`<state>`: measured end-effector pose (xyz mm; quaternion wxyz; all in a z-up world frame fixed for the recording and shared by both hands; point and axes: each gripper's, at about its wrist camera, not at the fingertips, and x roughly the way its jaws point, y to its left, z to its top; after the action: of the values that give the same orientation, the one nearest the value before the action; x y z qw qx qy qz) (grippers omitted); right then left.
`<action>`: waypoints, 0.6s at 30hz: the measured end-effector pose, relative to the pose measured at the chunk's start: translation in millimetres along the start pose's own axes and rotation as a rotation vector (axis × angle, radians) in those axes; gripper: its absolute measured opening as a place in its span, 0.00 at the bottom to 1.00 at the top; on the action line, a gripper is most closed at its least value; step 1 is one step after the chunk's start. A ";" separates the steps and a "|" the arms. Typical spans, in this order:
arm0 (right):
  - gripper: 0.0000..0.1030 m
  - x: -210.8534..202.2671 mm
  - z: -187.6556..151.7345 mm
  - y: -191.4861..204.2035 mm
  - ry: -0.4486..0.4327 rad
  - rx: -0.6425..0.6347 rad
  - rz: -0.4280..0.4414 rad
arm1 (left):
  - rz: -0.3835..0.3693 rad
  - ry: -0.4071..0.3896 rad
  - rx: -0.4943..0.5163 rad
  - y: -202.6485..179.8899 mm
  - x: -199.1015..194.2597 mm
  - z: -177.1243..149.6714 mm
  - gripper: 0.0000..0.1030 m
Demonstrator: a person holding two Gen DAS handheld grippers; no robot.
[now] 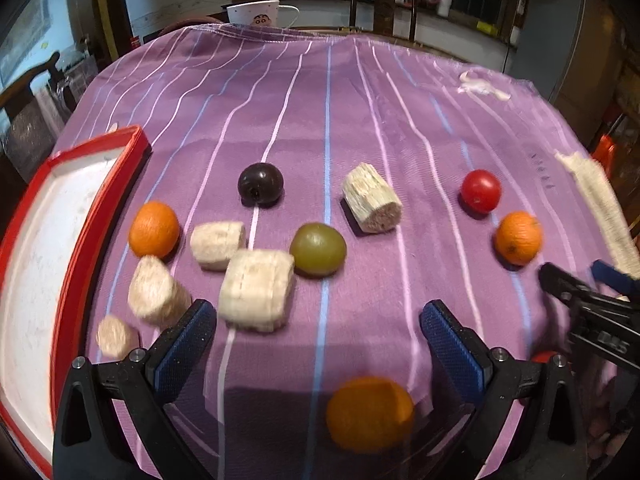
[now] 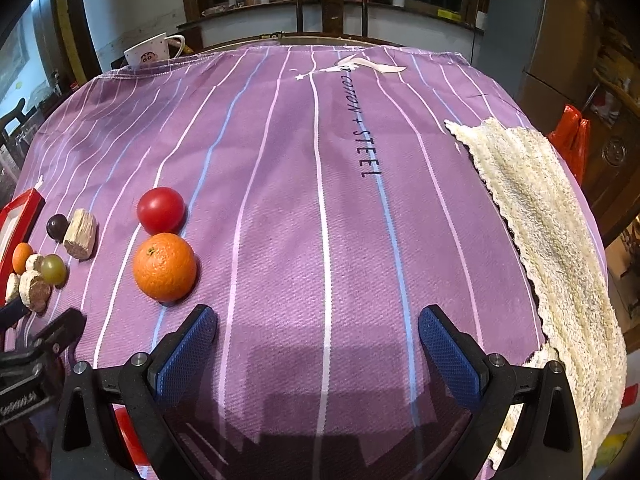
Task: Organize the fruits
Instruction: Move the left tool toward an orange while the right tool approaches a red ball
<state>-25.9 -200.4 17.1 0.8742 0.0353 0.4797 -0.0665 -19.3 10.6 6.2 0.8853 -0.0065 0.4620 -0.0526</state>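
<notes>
Fruits lie on a purple striped cloth (image 1: 320,92). In the left wrist view I see a dark plum (image 1: 260,183), a green grape (image 1: 318,249), a red tomato (image 1: 481,191), oranges at left (image 1: 153,229), right (image 1: 518,237) and near bottom (image 1: 370,412), banana chunks (image 1: 256,288) and a sugarcane piece (image 1: 372,198). My left gripper (image 1: 318,344) is open above the near orange. My right gripper (image 2: 318,350) is open and empty over bare cloth, right of an orange (image 2: 164,267) and tomato (image 2: 161,209). It also shows at the left view's edge (image 1: 576,280).
A red-rimmed white tray (image 1: 80,216) stands at the left. A cream knitted towel (image 2: 540,232) lies along the right edge of the table. A white mug (image 1: 260,14) sits at the far edge. Chairs and shelves stand behind.
</notes>
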 end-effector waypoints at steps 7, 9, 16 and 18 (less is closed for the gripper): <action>1.00 -16.7 -8.5 -7.2 -0.057 0.062 0.004 | 0.053 -0.210 0.008 15.6 -64.4 -13.5 1.00; 1.00 -32.6 -12.7 -9.5 -0.123 0.086 -0.004 | 0.045 -0.254 0.021 19.1 -80.0 -15.0 1.00; 1.00 -103.2 -33.3 4.6 -0.417 0.110 -0.074 | -0.003 -0.325 -0.009 21.8 -105.4 -31.0 1.00; 1.00 -114.1 -35.4 10.8 -0.476 0.101 -0.085 | -0.004 -0.320 -0.029 21.5 -106.0 -33.4 1.00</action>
<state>-114.4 -175.9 94.2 0.9562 0.0422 0.2571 -0.1334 -104.9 43.7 72.4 0.9473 -0.0285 0.3158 -0.0456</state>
